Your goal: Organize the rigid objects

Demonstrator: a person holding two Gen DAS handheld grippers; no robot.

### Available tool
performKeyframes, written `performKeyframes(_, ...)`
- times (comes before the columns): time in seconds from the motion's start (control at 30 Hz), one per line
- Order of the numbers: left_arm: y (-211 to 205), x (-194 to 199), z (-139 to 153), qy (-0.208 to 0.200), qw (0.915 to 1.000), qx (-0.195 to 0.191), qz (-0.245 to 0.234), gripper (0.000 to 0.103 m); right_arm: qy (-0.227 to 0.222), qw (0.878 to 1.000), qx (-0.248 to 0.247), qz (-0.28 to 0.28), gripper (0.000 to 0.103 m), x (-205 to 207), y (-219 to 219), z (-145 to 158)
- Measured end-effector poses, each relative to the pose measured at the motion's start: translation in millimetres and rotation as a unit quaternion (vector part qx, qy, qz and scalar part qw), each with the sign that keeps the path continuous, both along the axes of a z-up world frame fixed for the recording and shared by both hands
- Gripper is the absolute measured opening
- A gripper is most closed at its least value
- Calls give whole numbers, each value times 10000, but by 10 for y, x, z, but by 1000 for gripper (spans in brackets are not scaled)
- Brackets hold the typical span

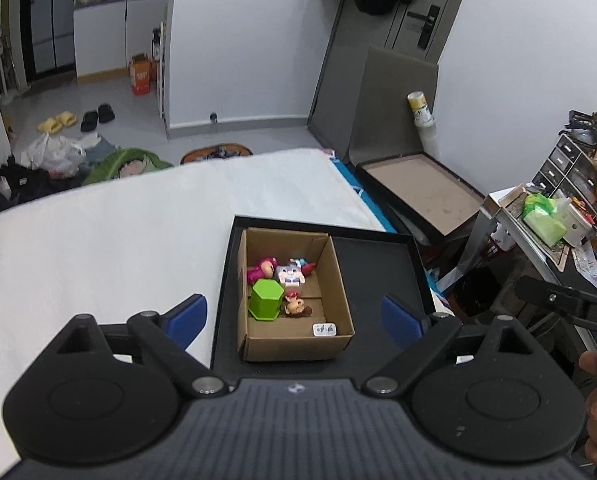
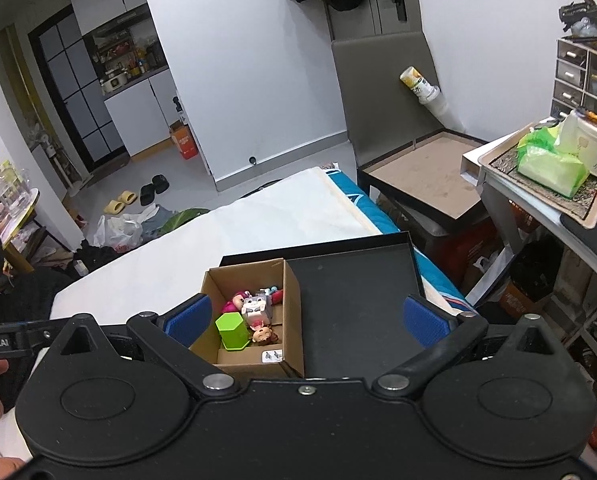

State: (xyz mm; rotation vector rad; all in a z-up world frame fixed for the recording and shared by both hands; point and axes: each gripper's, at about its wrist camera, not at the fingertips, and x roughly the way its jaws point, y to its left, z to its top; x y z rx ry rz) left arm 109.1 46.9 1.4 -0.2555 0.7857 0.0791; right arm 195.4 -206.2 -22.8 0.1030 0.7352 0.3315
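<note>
Both hand-held grippers spread empty, left (image 1: 294, 316), right (image 2: 306, 320), corrugated cardboard box (image 1: 338, 280), glossy green hexagonal block (image 1: 267, 300)

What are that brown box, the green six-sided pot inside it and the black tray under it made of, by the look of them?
The brown box looks like corrugated cardboard: matte brown with folded flaps. The green pot seems hard plastic, with even bright colour, crisp edges and a slight sheen. The black tray has a matte dark face and a thin raised rim; stiff card or plastic, and I cannot tell which.
</note>
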Motion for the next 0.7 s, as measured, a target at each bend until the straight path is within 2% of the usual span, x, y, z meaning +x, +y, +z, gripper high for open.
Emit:
performKeyframes(0.37,-137,-324,139,-307,9994,21,-146,99,-152,9999,-6,-23,103,-305,-53,43)
performKeyframes(0.47,-200,-432,155,-440,9989,109,-89,100,-238,9997,16,-62,103,-393,-85,43)
performKeyframes(0.7,-404,-636,192,-584,9975,269,-291,100,-318,9993,215,-37,103,-543,-182,68)
